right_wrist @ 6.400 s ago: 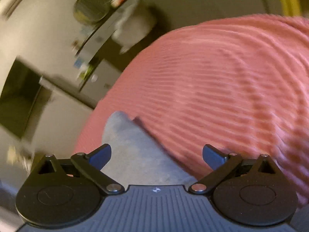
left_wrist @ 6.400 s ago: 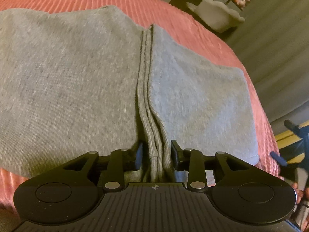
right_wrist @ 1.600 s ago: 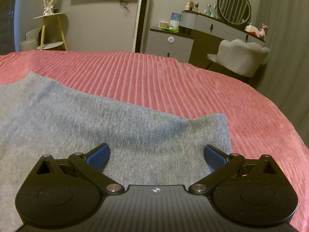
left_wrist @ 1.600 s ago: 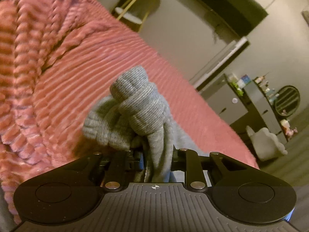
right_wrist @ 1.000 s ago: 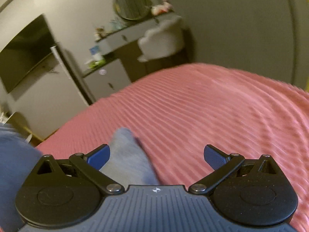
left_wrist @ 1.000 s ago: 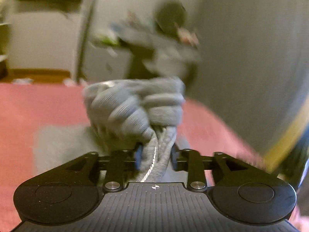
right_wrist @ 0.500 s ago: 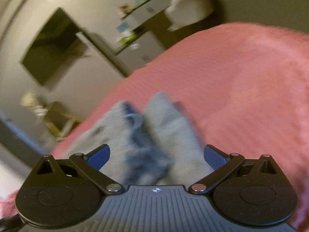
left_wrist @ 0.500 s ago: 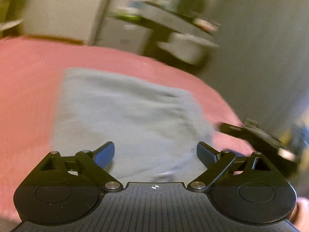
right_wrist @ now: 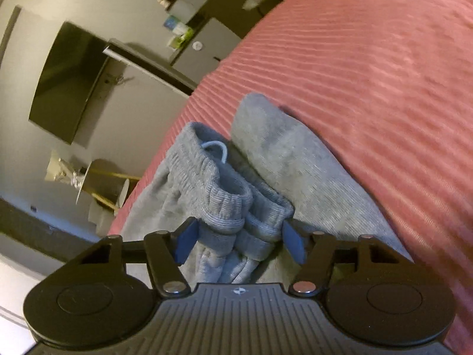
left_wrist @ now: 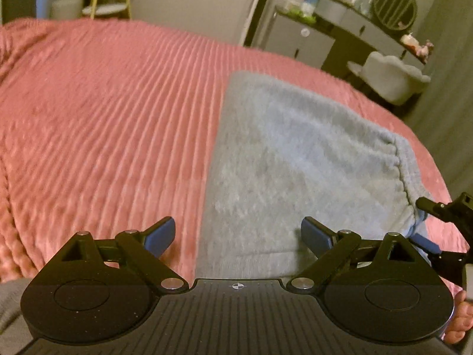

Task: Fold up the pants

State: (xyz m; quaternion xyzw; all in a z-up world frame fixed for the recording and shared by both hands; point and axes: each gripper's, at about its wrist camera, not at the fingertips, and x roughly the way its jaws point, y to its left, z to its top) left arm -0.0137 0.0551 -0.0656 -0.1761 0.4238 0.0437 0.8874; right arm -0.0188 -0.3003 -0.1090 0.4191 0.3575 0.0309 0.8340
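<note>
The grey pants (left_wrist: 289, 159) lie folded on the pink ribbed bedspread (left_wrist: 112, 118), toward its right side, with the gathered waistband (right_wrist: 218, 195) and a loop of pale drawstring (right_wrist: 217, 148) bunched at the near end. My right gripper (right_wrist: 239, 244) has its blue fingers (right_wrist: 185, 244) partly closed on either side of that waistband; whether they press it I cannot tell. My left gripper (left_wrist: 238, 235) hovers over the near edge of the fabric, fingers (left_wrist: 159, 233) spread wide and holding nothing. A vanity with a round mirror (left_wrist: 394, 6) stands beyond the bed.

grey pants (left_wrist: 289, 159) on pink ribbed bedspread (left_wrist: 118, 112), blue gripper fingertips (left_wrist: 159, 233)
</note>
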